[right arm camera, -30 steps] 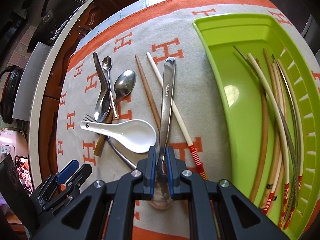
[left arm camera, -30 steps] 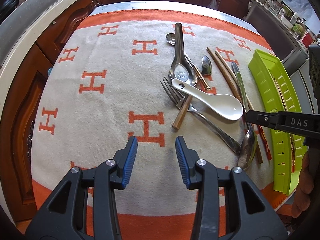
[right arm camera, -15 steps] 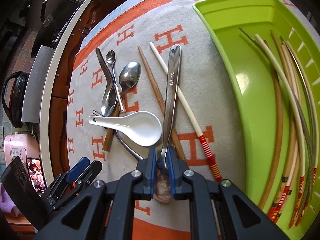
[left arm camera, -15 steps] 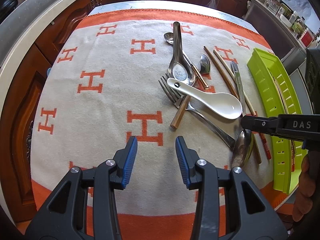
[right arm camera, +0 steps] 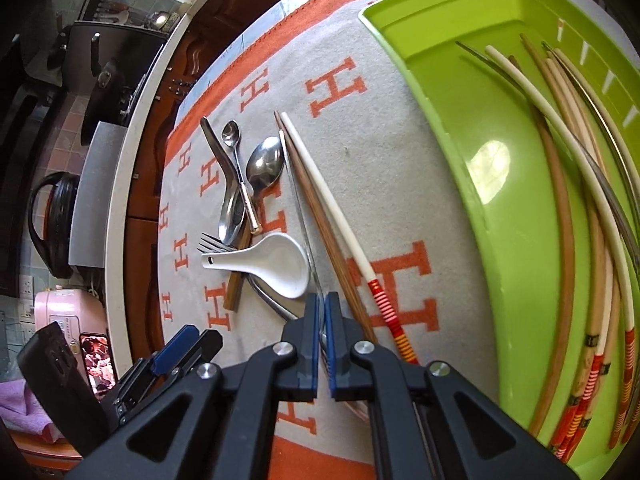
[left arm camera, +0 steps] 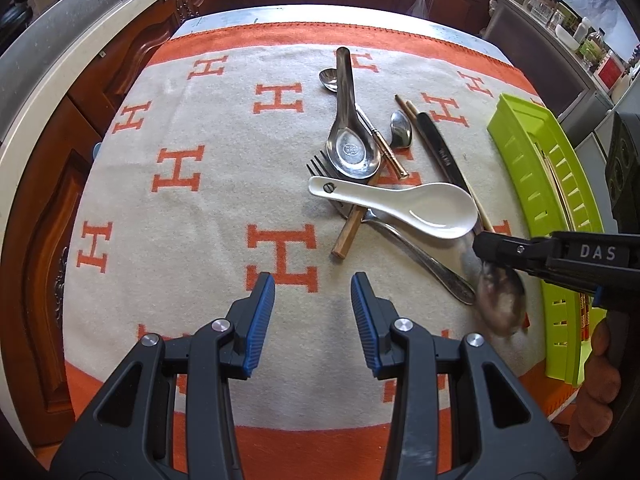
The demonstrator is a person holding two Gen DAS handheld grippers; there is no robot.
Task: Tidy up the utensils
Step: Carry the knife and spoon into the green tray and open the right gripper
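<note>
The bench carries a blanket [left arm camera: 180, 208] with an orange H pattern. At 3 o'clock in the left wrist view stands the green tray [right arm camera: 516, 240], which already holds a bundle of chopsticks [right arm camera: 592, 216] along its far wall. At 1 o'clock lies the loose pile: a white ceramic spoon [left arm camera: 404, 204] across a fork [left arm camera: 400, 240], a steel soup spoon [left arm camera: 350, 140], and two chopsticks [right arm camera: 332, 224] beside them.

The right claw [right arm camera: 322, 320] has just been closing and now pinches the long steel spoon [left arm camera: 500, 292] at the neck. The spoon is turned on edge, its bowl blurred and lifted, its handle pointing to 12 o'clock in the right wrist view. The left claw [left arm camera: 312, 320] hovers spread over bare blanket, holding nothing.

Risks: the grip sits on a thin, smooth neck, so the spoon may pivot or slip out. Its handle passes close by the ceramic spoon and chopsticks; a careless lift could drag them.
</note>
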